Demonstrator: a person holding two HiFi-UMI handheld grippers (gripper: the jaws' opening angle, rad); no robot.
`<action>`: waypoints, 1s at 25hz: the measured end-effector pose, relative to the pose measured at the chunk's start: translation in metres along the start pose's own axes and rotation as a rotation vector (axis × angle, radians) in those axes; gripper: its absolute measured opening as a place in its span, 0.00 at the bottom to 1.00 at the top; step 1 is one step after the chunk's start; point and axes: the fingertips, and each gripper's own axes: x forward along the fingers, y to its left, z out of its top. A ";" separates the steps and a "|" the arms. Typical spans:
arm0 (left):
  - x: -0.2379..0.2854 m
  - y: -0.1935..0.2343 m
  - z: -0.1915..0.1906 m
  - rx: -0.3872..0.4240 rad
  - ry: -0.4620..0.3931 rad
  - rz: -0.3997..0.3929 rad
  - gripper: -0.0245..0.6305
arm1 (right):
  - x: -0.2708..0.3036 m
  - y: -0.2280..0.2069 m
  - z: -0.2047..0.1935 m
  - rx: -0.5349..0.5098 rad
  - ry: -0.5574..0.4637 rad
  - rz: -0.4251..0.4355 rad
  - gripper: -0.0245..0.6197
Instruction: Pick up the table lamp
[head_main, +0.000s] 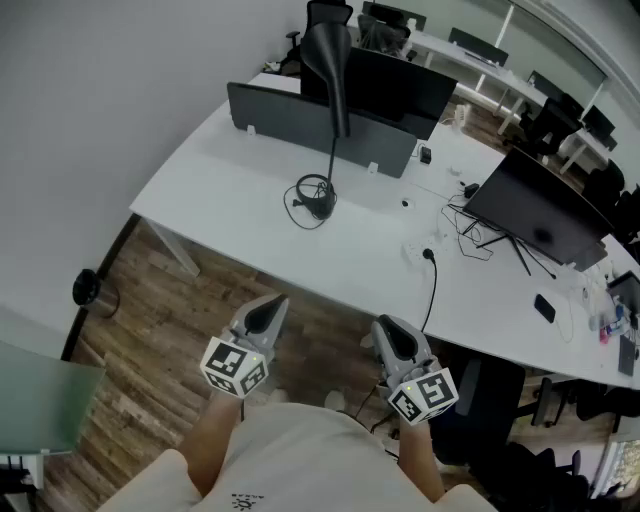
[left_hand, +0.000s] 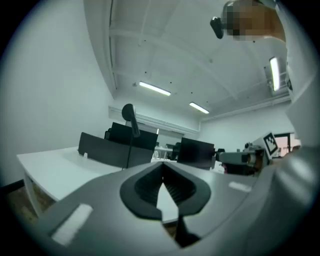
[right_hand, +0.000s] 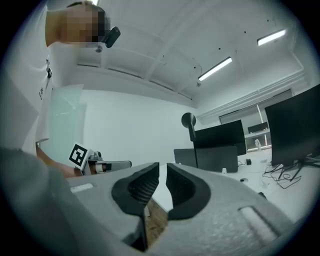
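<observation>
Standing on the table, toward its far side: black table lamp, probably light, stiff, top-heavy; its thin stem is offering the surest hold. Left gripper is hanging closed, right gripper barely parted, both empty, short of the table.

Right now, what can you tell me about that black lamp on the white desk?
The table lamp is matte black all over. A long cone-shaped head sits on a thin straight stem, which rises from a small round base. It stands upright near the far edge of the white desk, just in front of a dark partition screen. Its black cable lies looped round the base. Only the desk and the cable touch it. Whether it is lit cannot be told.
</observation>
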 end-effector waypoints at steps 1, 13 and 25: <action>-0.001 0.002 0.001 -0.003 -0.001 0.009 0.02 | 0.000 -0.001 0.001 0.002 -0.002 -0.002 0.11; -0.002 0.007 0.004 0.005 -0.007 -0.002 0.02 | 0.004 -0.006 0.001 0.052 -0.009 0.022 0.11; -0.015 0.021 0.001 -0.021 -0.009 -0.007 0.02 | 0.008 0.008 -0.005 0.071 -0.005 0.042 0.11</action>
